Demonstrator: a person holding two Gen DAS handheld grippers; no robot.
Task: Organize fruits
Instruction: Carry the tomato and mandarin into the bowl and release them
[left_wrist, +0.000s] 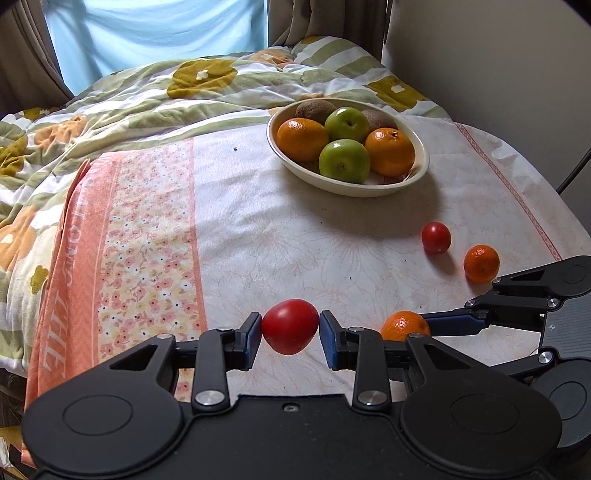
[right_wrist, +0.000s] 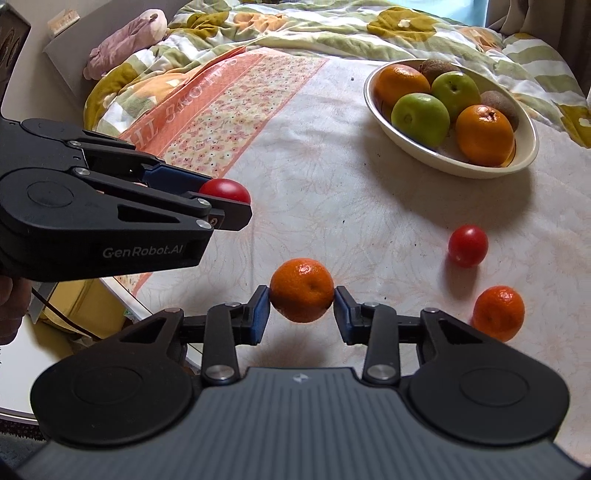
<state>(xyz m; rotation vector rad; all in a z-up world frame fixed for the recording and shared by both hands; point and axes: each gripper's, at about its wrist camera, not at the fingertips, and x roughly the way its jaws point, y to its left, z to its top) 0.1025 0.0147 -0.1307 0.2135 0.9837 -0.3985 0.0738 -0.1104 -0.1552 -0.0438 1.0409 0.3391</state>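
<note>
My left gripper (left_wrist: 290, 334) is shut on a red tomato (left_wrist: 290, 325) and holds it above the cloth; it also shows in the right wrist view (right_wrist: 225, 190). My right gripper (right_wrist: 302, 306) is shut on a small mandarin (right_wrist: 302, 290), partly visible in the left wrist view (left_wrist: 404, 325). A cream oval bowl (left_wrist: 417, 177) at the back right holds oranges, green apples and kiwis. A second tomato (left_wrist: 436, 237) and a second mandarin (left_wrist: 481, 263) lie loose on the cloth in front of the bowl.
The fruit lies on a white floral cloth (left_wrist: 295, 229) with a pink patterned towel (left_wrist: 140, 236) to the left. A rumpled green and yellow quilt (left_wrist: 147, 92) lies behind. A wall (left_wrist: 498, 55) is at the right. A purple soft toy (right_wrist: 125, 40) lies at the far left.
</note>
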